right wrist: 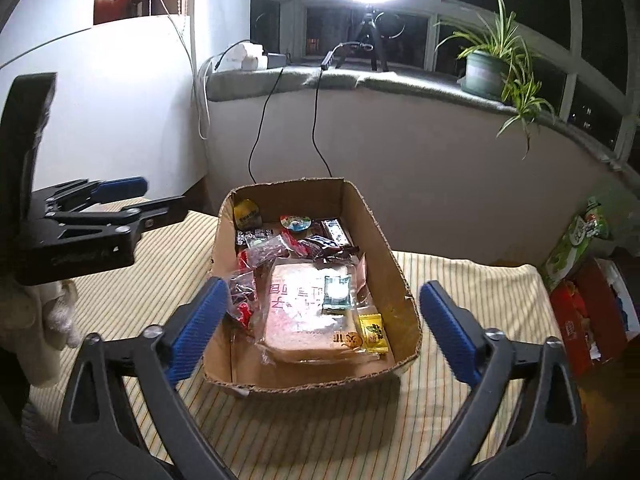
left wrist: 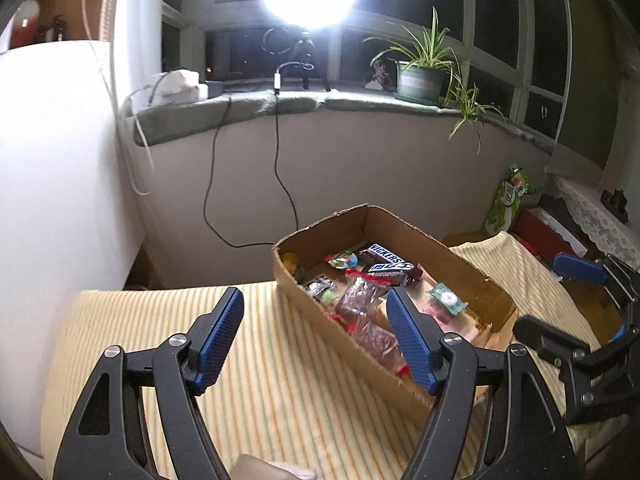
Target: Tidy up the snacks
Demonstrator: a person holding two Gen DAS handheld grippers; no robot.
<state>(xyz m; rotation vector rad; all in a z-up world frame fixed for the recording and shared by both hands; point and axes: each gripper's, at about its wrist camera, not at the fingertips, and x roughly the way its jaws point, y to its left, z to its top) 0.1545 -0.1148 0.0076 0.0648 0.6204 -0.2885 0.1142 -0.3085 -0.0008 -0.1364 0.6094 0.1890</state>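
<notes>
- The left tongs (left wrist: 316, 336) hung above the striped counter (left wrist: 256, 380), pads (left wrist: 218, 336) apart and nothing between them, just left of the cardboard box (left wrist: 312, 308). Judging by that pose, they were clear of the box and free for a fresh approach.
- The box sat near the counter's far edge, tilted in the left wrist view, its torn rim low enough for a reach in from above.
- Inside, the snacks lay loose. A yellow pack (right wrist: 247, 213) was in the far left corner, a round foil-lidded cup (right wrist: 296, 223) beside it, and Snickers bars (right wrist: 326, 240) toward the back.
- A large wrapped bread slice (right wrist: 310, 312) filled the near half, flat on the floor of the box, probably because nothing else there would bear it. A small green-edged packet (right wrist: 337, 289) rested on it and a yellow sachet (right wrist: 374, 334) lay at its right edge.
- The right tongs (right wrist: 322, 332) stood wide apart, straddling the near end of the box and gripping nothing.
- No snack showed loose on the counter, so the sorting looked close to done.
- Bare striped cloth lay open on the box's left and near sides. To the right the counter ended soon, with a green pouch (right wrist: 576, 244) and a red box (right wrist: 588, 320) beyond it, so that side seemed tighter for moving.
</notes>
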